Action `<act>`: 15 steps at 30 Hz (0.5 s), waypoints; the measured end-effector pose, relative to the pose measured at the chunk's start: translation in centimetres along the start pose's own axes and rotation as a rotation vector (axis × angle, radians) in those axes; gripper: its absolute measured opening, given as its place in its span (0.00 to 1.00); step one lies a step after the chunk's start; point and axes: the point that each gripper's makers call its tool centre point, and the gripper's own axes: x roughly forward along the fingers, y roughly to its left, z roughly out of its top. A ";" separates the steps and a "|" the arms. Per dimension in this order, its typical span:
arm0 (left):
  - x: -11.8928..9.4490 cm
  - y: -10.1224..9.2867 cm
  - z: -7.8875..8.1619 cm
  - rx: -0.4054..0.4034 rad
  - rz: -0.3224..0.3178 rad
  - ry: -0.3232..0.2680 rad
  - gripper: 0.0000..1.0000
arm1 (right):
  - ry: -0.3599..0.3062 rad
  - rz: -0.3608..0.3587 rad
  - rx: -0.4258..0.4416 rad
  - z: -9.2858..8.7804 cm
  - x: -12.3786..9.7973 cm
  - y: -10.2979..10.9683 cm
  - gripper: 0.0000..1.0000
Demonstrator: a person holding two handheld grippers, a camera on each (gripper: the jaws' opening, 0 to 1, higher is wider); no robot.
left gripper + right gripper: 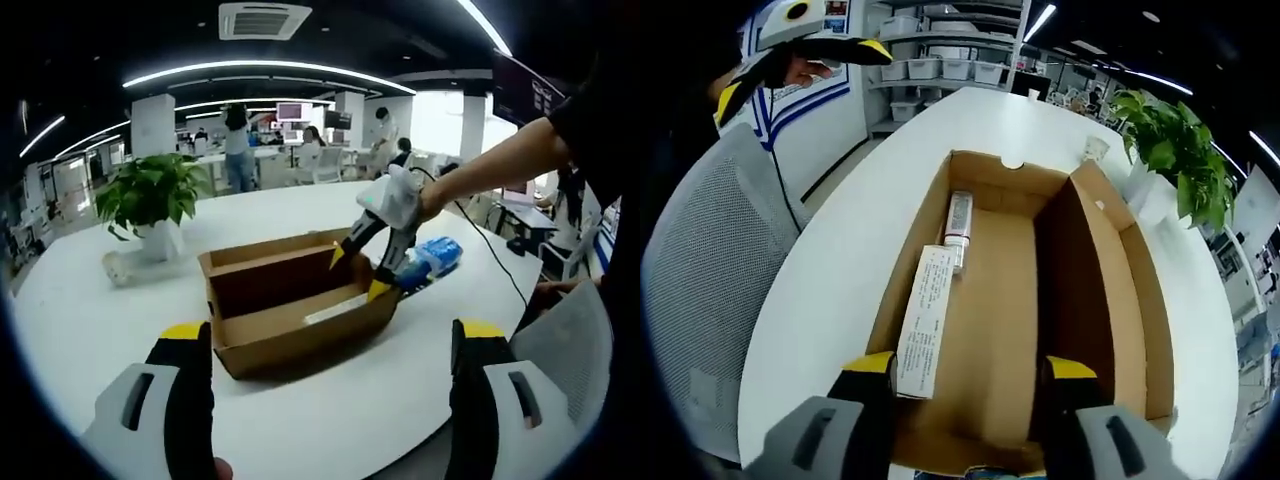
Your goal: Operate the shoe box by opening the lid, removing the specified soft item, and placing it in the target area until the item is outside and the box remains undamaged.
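Observing our right gripper [362, 270] open-jawed over the lid-up shoe box [1040, 330], left gripper [330, 400] open, blue soft pack [435, 258] on the table [100, 330].

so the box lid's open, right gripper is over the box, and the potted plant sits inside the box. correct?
Not quite. The potted plant stands on the white table beside the shoe box, not inside it; the left gripper view shows it apart from the box. The lid is open, and the right gripper is over the box.

White table [90, 320], potted plant [150, 195], ceiling lights [270, 70]
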 end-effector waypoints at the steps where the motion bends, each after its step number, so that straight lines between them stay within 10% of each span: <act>1: 0.0 0.0 0.0 0.001 0.001 -0.001 0.99 | 0.003 -0.005 -0.007 0.0 -0.1 -0.1 0.56; 15: -0.2 0.0 -0.5 0.016 0.003 0.015 0.98 | -0.017 0.017 0.000 0.8 0.4 0.4 0.54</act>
